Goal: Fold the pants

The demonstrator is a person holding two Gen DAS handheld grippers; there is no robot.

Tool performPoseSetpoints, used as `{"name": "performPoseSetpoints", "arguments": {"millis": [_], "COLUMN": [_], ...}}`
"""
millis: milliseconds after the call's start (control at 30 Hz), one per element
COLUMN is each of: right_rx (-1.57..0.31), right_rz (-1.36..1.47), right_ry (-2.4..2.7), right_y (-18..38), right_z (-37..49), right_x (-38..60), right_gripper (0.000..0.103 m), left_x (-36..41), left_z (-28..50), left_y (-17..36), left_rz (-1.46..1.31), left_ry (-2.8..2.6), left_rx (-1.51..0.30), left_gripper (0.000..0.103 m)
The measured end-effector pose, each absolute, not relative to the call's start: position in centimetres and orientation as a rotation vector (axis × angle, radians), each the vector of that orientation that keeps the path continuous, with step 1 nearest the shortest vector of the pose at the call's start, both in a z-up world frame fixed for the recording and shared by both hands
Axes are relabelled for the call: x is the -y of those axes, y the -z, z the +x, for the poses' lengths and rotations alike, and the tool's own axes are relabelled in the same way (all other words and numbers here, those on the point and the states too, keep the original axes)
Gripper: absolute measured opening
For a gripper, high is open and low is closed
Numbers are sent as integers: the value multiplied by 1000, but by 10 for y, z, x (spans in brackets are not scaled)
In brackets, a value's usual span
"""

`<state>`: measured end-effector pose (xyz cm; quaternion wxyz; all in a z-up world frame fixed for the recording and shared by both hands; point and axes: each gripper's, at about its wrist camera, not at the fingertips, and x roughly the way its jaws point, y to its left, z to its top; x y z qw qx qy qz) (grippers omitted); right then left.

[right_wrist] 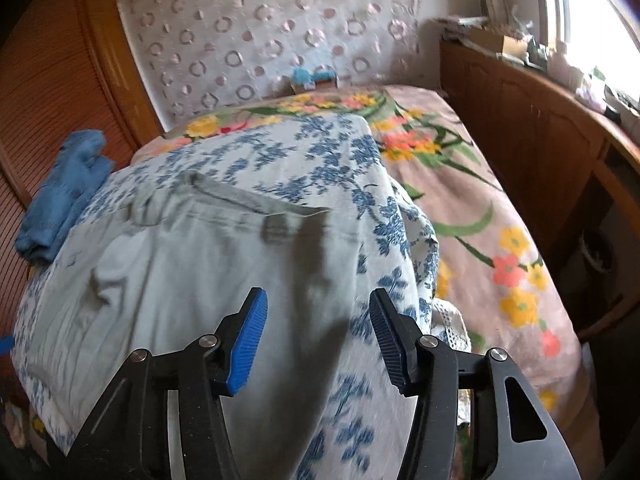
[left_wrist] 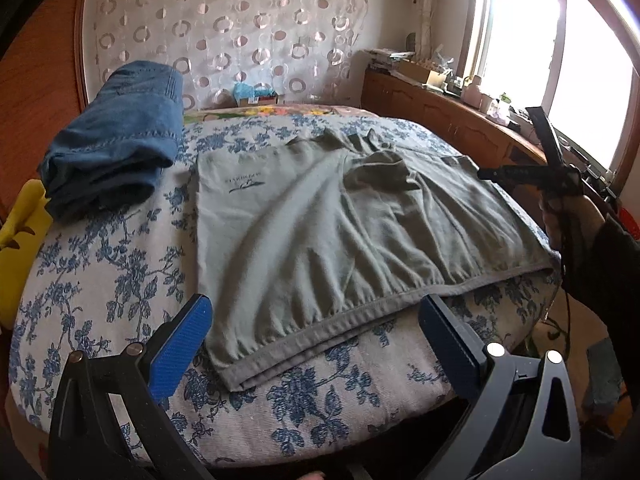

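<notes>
Pants: grey-green pants [left_wrist: 320, 236] lie spread and rumpled on the bed [left_wrist: 100, 280], over a white cover with blue flowers; the hem edge runs along the near side, a small printed mark sits toward the far left corner.

Left claw: left claw [left_wrist: 316, 344] hovers low over the near edge of the bed, tilted downward – its blue fingers [left_wrist: 180, 348] stand wide apart, one either side of the pants' near hem corner, nothing pressed between them.

Right claw: right claw [right_wrist: 318, 340] hangs above the right part of the pants [right_wrist: 180, 264], angled down toward the bed [right_wrist: 360, 160]; the fingers [right_wrist: 246, 344] are partly apart with only air between them. No cloth is in its grip.

Right hand, from the left view: the right claw [left_wrist: 516, 152] shows at the far right edge of the pants, the hand [left_wrist: 568, 220] wrapped round its handle, a dark sleeve [left_wrist: 604, 264] behind it – the arm reaches in from the right side.

Other cloth: folded blue jeans [left_wrist: 116, 148] sit on the far left of the bed, apart from the pants; something yellow [left_wrist: 20, 248] lies at the left edge.

Blur: the right view is smeared.
</notes>
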<state>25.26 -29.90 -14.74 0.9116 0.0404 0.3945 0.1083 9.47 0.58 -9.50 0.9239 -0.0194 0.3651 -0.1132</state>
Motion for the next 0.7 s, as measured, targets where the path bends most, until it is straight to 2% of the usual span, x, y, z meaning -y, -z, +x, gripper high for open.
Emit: {"name": "performPoseSetpoints", "arguments": {"millis": [100,167,233,267,333,433,600,700], "right_rx": [-835,-841,-843,-842,-838,-817,-768,-729], "right_rz": [53,51,58,60,63,45,97,108], "right_ry": [-208,-199,-186,-177,-190,-175,-99,-106], "right_y": [145,141,137,136,134,130,125,115], "right_z": [262,267,269,266,263,255,246,229], "right_x": [291,289,288,288,287,288,305,307], "right_gripper": [47,41,18,16,5,1,1,2], "left_x": [-13,-17,-20,-21,-22,-25,-31,-35], "left_z": [97,98,100,100,100,102,103,102], "left_y": [99,101,102,103,105,108,110,110], "left_rz": [-70,-76,-85,-92,-94,-99,-110,-117], "left_ry": [231,219,211,209,202,187,179,174], "left_rx": [-756,-758,-762,-764,-769,-773,-777,-781], "left_gripper": [103,103,103,103,103,103,103,95]}}
